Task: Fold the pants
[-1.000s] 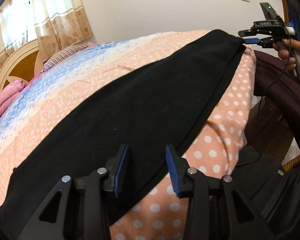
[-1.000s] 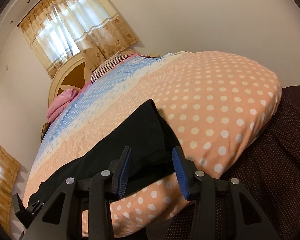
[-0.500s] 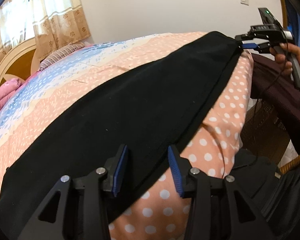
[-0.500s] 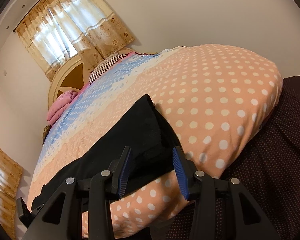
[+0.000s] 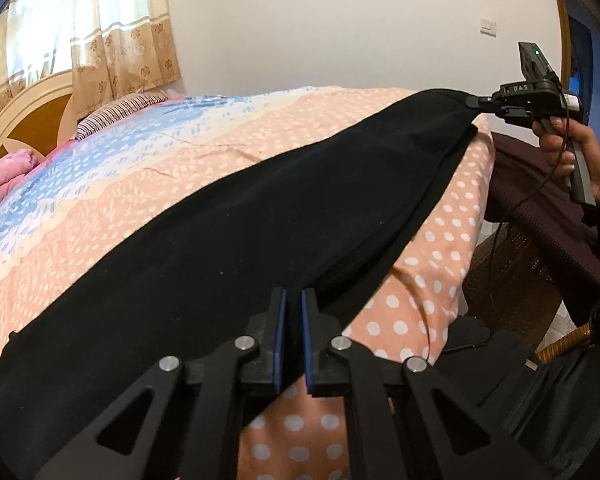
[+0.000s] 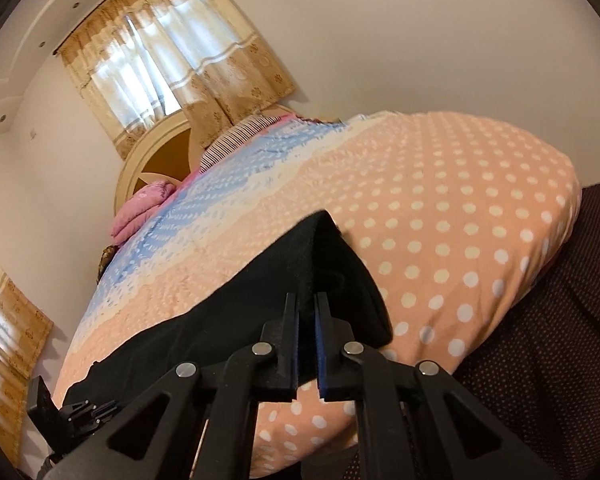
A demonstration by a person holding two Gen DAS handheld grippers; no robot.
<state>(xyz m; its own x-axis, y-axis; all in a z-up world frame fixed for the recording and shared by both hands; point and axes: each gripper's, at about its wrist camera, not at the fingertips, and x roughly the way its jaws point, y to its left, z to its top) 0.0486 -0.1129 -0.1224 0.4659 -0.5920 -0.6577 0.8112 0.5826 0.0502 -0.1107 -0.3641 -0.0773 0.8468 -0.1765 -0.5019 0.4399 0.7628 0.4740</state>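
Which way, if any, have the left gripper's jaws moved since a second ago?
Yes. The left gripper has closed: its jaws, then wide apart over the pants, now pinch the hem near the bedspread edge.

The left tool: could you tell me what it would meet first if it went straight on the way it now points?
The left tool is already clamped on the near edge of the black pants, so it would meet more of that fabric lying on the bedspread.
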